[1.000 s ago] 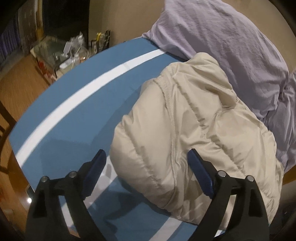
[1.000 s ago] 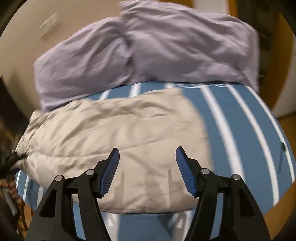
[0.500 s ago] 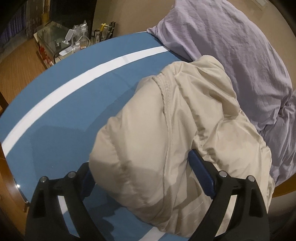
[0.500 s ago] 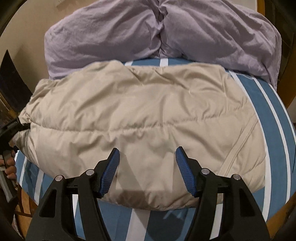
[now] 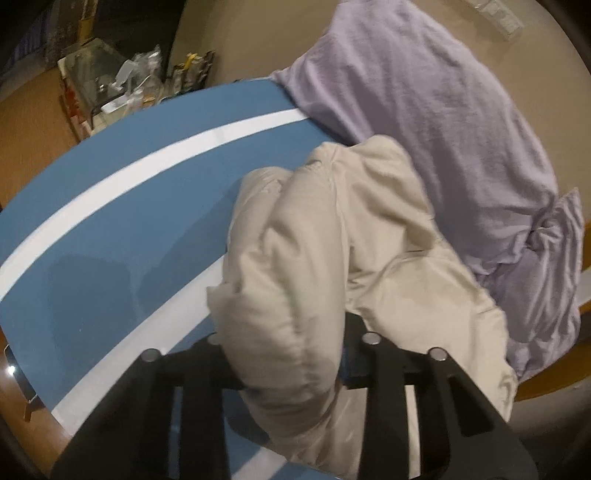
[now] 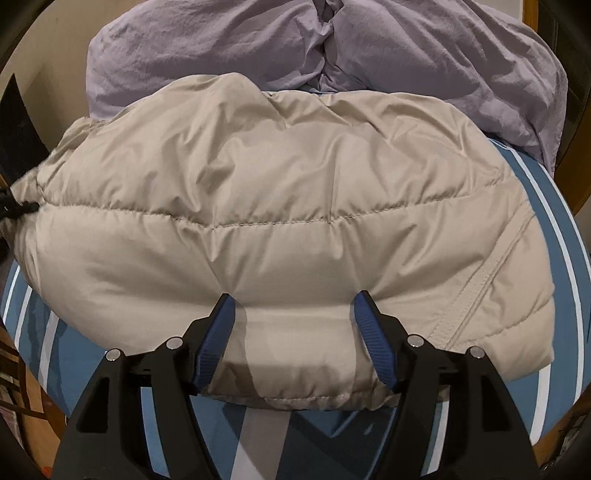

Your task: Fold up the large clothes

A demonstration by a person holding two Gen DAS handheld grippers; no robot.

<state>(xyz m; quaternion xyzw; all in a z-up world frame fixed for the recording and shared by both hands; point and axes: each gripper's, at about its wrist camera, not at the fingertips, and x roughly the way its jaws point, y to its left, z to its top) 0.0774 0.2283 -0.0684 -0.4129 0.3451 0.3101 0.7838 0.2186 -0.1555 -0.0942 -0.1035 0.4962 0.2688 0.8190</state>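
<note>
Left claw (image 5: 284,354) closing on beige jacket (image 5: 332,258) corner.

A blue bedsheet (image 5: 122,206) crossed by white stripes (image 5: 155,162) is seen spread over a bed. Two lilac pillows (image 6: 332,51) are propped side by side at its head, touching each other, against a beige wall (image 5: 251,33). Beyond the bed's far corner, a glass-topped side table (image 5: 92,70) is crowded with small bottles and cables too blurred to be told apart. Wooden flooring (image 5: 33,122) is visible beside it.
</note>
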